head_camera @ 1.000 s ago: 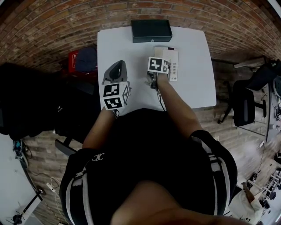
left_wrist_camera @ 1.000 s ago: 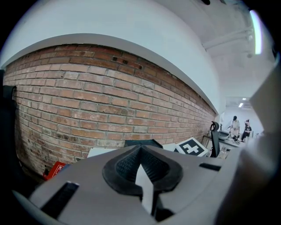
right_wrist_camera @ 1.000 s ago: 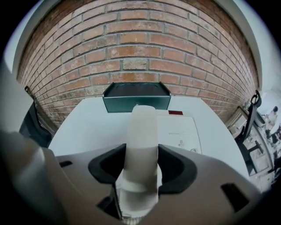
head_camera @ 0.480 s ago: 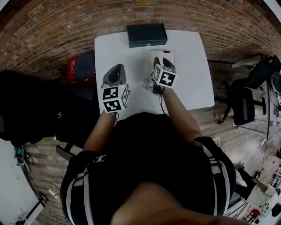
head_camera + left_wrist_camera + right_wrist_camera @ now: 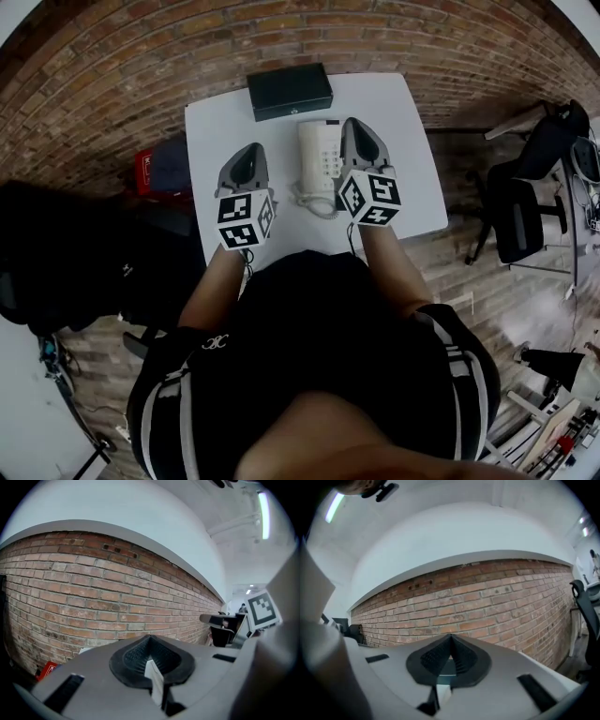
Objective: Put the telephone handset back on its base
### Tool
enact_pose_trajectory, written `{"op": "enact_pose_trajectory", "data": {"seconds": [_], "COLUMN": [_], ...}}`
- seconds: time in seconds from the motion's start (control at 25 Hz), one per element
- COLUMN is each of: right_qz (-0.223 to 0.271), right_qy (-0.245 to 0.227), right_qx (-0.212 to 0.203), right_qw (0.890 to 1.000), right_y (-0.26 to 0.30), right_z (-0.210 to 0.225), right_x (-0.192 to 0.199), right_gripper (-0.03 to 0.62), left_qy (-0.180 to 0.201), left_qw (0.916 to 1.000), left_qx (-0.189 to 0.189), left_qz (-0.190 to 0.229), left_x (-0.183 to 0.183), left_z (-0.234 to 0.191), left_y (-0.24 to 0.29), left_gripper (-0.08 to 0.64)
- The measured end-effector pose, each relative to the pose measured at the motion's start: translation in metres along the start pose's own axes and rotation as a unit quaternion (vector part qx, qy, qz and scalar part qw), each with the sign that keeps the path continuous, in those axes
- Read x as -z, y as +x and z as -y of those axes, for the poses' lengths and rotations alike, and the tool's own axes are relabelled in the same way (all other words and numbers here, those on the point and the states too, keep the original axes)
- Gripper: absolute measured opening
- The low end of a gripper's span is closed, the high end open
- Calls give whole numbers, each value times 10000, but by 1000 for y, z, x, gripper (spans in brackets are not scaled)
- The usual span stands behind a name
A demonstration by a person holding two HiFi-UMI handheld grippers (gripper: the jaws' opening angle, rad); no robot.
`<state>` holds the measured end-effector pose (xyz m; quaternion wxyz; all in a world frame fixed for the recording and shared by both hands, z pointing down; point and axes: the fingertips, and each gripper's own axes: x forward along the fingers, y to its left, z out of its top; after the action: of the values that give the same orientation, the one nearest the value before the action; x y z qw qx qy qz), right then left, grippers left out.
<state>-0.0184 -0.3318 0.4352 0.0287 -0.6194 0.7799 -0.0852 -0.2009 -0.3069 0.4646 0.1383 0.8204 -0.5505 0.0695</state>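
A white tabletop (image 5: 412,159) with a square outline carries three things. A flat black box (image 5: 290,90) lies at its far edge, left of the middle. Just in front of the box, a white telephone (image 5: 319,159) lies flat near the centre, with its keypad facing up. The telephone's coiled cord (image 5: 314,201) curls on the tabletop at its near end.

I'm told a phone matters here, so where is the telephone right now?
Head view: the white telephone lies on the white table between the left gripper and the right gripper, just nearer the person than the black box.
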Motion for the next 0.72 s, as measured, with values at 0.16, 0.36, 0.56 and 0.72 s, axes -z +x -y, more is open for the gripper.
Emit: {"op": "enact_pose_trajectory", "data": {"seconds": [0.16,0.36,0.56,0.72], "right_qz": [369,306,280,303], "right_qy": [-170,-53,-208,-315], "right_qx": [-146,-196,-227,-320], "right_qw": [9991,9993,9991,9985], "right_y": [-21,-30,-29,-28], "right_z": [1,7,6,1], "right_x": [-26,-19,-19,-21], "right_gripper": [-2,-2,-2,-2], "left_qy": [98,218,250,233], "left_qw": [9998,9997,9996,9996], "left_qx": [104,114,118,107], "left_qz": [106,89,56,93], "left_x": [-12,-13,-10,-12], "left_z": [19,32,38,39], "left_y": [3,7,9,10], "left_gripper": [0,0,0,0]}}
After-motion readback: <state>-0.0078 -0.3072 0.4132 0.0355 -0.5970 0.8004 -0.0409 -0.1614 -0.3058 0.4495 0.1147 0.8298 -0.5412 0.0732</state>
